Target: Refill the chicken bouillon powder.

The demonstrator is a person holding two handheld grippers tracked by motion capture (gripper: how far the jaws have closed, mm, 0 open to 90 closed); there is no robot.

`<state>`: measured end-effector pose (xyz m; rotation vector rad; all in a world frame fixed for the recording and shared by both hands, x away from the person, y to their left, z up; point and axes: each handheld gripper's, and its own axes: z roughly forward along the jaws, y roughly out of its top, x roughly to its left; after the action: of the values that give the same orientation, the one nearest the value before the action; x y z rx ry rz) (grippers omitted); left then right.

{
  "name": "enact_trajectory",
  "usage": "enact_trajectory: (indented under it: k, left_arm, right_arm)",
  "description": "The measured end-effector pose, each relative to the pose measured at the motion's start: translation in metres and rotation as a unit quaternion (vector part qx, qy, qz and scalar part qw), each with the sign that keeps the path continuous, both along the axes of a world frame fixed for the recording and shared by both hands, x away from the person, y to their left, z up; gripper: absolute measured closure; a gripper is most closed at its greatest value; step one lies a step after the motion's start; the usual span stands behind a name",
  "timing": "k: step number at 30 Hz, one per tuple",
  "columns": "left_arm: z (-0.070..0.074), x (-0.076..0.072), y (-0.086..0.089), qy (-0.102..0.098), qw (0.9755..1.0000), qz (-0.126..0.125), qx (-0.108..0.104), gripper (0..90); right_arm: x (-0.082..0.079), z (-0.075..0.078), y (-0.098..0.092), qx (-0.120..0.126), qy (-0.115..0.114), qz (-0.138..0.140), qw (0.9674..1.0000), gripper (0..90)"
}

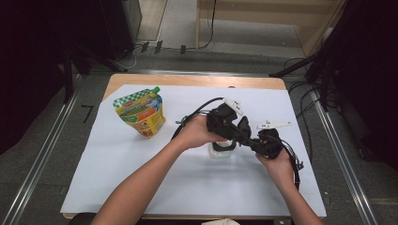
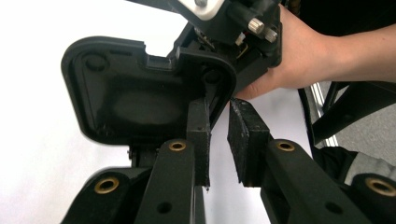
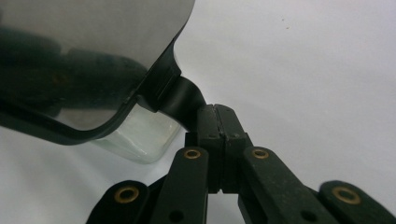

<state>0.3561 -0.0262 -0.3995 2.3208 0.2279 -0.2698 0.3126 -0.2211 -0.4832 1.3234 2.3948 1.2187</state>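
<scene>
Two forearms enter from the near edge of the desk [image 1: 141, 187] and converge right of centre, above a white sheet. At far left stands a yellow-and-green spouted pouch [image 1: 141, 112], well apart from the hands. The left hand [image 1: 197, 132] reaches in with its wrist bent rightward, carrying the left tool [image 2: 219, 140]; its jaws stand slightly apart, one pad against the edge of a black hinged lid [image 2: 140, 102], with no firm clamp evident. Below the tools sits a clear container [image 1: 221, 151] on the desk, the lid raised above it. The right hand [image 1: 274, 161] grips from the near right, fingers wrapped upward; the right tool [image 3: 219, 135] is fully closed, pinching the lid's black tab [image 3: 184, 100].
</scene>
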Motion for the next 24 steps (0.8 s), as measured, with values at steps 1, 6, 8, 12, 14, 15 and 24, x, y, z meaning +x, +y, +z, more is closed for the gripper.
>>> enact_trajectory:
  k: [1,6,8,12,14,15,24]
  left_arm:
    - [0.0,0.0,0.0,0.002,1.0,0.0,0.0,78.9]
    - [0.0,0.001,0.005,0.011,0.9999,0.008,-0.003,77.6]
    - [0.001,0.0,0.009,0.01,0.9998,0.014,-0.004,76.4]
    - [0.003,-0.003,0.018,0.014,0.9997,0.02,-0.005,71.3]
    - [0.004,-0.004,0.023,0.015,0.9995,0.029,-0.004,66.0]
    - [0.005,-0.004,0.026,0.017,0.9994,0.031,-0.004,63.9]
    - [0.006,-0.01,0.058,0.021,0.9977,0.064,-0.007,52.3]
  right_arm:
    - [0.0,0.0,0.0,0.002,0.002,0.002,1.0,90.0]
    - [-0.002,0.0,0.001,0.001,-0.005,0.004,1.0,90.0]
    - [-0.003,0.001,-0.002,0.009,-0.006,0.001,0.9999,90.0]
    - [-0.01,0.005,-0.009,0.022,-0.007,0.001,0.9997,89.8]
    - [-0.016,0.008,-0.011,0.023,-0.013,0.003,0.9996,88.1]
    - [-0.02,0.009,-0.011,0.024,-0.016,0.001,0.9996,86.8]
    - [-0.042,0.015,-0.011,0.059,-0.009,0.013,0.9981,69.5]
